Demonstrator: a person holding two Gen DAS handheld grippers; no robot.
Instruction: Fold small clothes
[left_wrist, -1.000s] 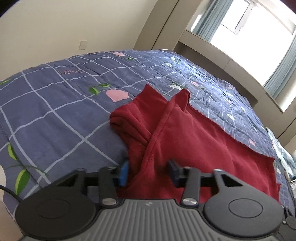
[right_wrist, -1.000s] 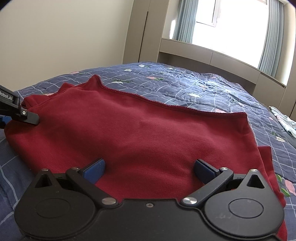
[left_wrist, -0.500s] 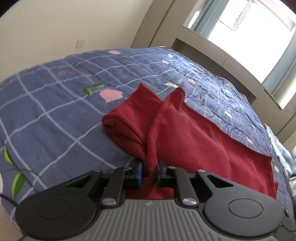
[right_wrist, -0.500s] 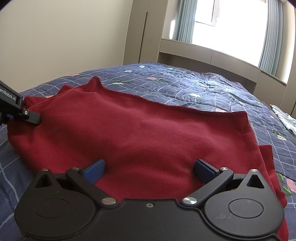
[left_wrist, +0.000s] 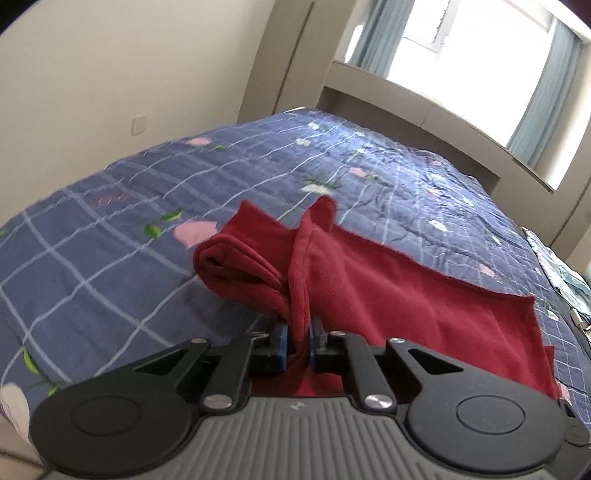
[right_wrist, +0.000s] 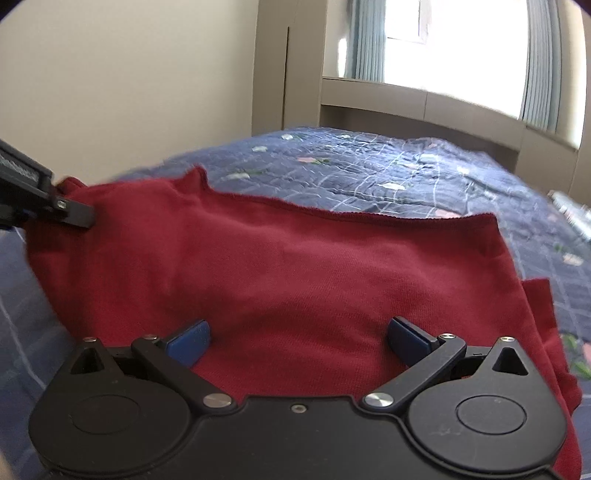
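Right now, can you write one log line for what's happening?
left gripper: closing on shirt edge | right gripper: open over shirt | shirt: on bed

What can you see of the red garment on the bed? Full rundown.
The red garment is a dark red, soft knit-looking piece spread mostly flat on the blue checked quilt. Its far edge runs roughly straight with a stitched hem; the left end is bunched into a rolled fold. The left gripper is closing on a pinched ridge of cloth there. The right gripper sits open over the near edge, a blue pad on either side, gripping nothing.
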